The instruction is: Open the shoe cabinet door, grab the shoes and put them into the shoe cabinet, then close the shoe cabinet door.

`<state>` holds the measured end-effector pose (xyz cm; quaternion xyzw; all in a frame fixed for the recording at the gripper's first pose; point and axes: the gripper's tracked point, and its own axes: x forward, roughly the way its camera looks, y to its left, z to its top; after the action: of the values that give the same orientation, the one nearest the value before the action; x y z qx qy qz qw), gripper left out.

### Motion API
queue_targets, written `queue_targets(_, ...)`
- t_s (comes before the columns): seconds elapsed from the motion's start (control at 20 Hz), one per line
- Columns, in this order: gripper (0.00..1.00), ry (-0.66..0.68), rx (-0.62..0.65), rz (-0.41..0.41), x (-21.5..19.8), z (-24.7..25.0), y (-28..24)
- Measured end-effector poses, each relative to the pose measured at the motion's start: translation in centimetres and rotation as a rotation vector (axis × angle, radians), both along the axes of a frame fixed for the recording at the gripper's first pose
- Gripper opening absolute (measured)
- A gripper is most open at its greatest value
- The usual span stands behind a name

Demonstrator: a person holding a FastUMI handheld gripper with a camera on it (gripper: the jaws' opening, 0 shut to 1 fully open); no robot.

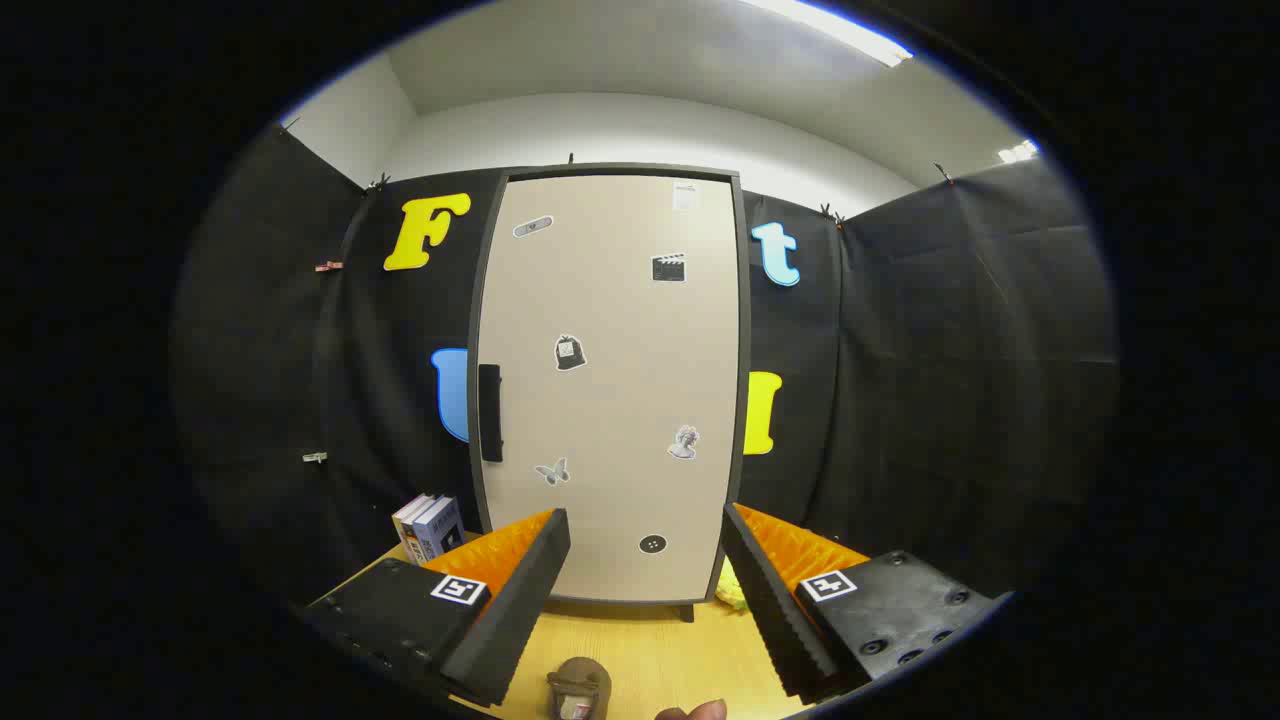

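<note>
Gripper view looks across a wooden desk (640, 650) at the shoe cabinet (610, 385), which stands upright at the desk's far edge against the black cloth wall. Its pale door (610, 300) is closed inside a dark frame, and a dark vertical handle (490, 412) sits on the door's left edge about halfway up. Several small stickers dot the door, among them a butterfly (552, 471) low on the left and a clapperboard (668, 267) near the top right.

Both fingers of the gripper (645, 575) are spread wide apart with nothing between them; the lower part of the door shows through the gap. They are short of the cabinet and touch nothing.

A brownish shoe (578, 690) lies on the desk near its front edge, close to and between the finger bases, only partly visible. A fingertip (700, 712) of a person shows just right of it. Two or three books (430, 527) stand upright at the desk's far left corner, left of the cabinet. Something yellow-green (733, 592) lies by the cabinet's lower right corner, mostly hidden by the right finger.
</note>
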<state>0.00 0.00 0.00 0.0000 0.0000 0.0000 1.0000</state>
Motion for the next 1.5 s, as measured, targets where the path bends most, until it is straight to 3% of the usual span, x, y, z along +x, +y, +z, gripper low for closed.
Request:
queue_targets(0.9, 0.98, 0.000, -0.006, -0.015, 0.2, 0.2, 0.4)
queue_targets(1.2, 0.98, 0.013, 0.029, 0.068, 2.9, 0.7, 5.7)
queue_targets(1.5, 0.98, -0.032, 0.043, 0.108, 8.7, 2.9, 11.9)
